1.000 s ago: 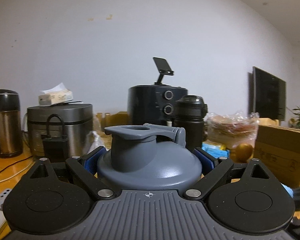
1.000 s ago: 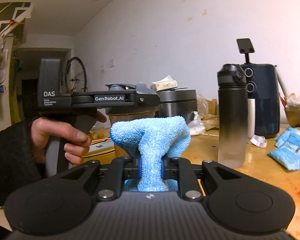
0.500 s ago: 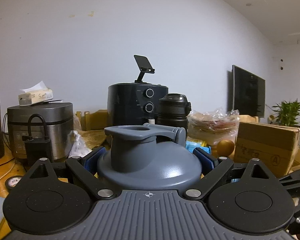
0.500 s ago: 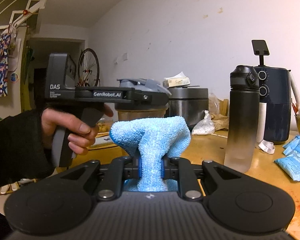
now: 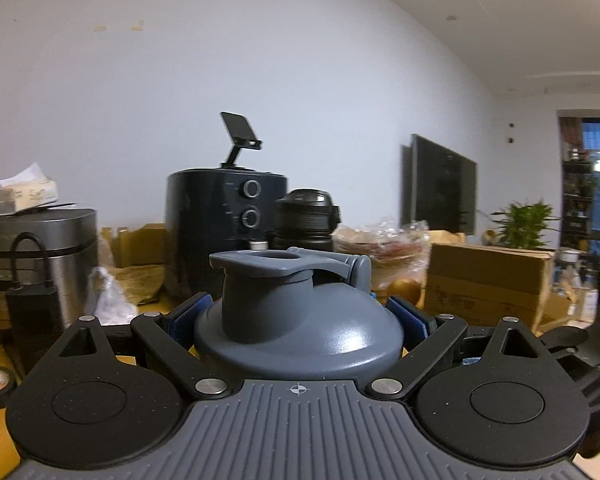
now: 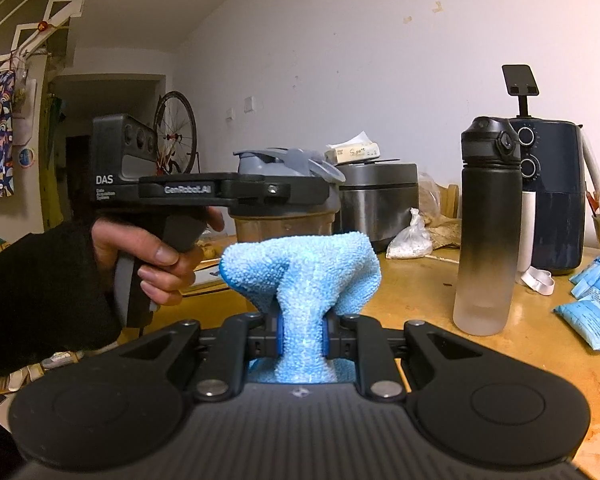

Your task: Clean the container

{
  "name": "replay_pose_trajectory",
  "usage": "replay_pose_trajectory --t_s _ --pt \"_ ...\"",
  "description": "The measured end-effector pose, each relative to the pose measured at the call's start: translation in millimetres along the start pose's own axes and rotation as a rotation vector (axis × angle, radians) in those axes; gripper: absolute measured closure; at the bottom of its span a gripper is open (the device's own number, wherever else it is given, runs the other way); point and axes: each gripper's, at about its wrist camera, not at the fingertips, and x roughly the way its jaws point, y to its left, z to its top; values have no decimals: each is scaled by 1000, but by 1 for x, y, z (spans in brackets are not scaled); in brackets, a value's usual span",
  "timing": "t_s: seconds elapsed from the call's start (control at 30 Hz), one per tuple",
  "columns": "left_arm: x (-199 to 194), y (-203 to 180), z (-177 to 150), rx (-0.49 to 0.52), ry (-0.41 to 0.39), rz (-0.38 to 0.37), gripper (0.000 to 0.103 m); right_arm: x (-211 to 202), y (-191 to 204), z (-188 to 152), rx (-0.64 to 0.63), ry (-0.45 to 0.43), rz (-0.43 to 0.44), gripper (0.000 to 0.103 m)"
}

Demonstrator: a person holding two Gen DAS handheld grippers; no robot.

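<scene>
Behind shaker bottle (image 5: 298,332): black bottle (image 5: 306,220), air fryer (image 5: 220,232)

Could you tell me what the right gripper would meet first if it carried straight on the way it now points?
Probably the shaker bottle held in the left gripper, straight beyond the blue cloth pinched in the right gripper; depth is unclear.

Bare tabletop (image 6: 420,292) between blue cloth (image 6: 300,272) and upright black bottle (image 6: 486,224).
</scene>
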Motion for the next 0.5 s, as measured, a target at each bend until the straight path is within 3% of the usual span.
replay_pose_trajectory --t_s 0.2,0.5 --pt "-1 5 -2 5 -1 -60 8 1 0 0 5 8 4 89" --pt "0 8 -2 5 3 -67 8 13 -1 2 3 30 9 89"
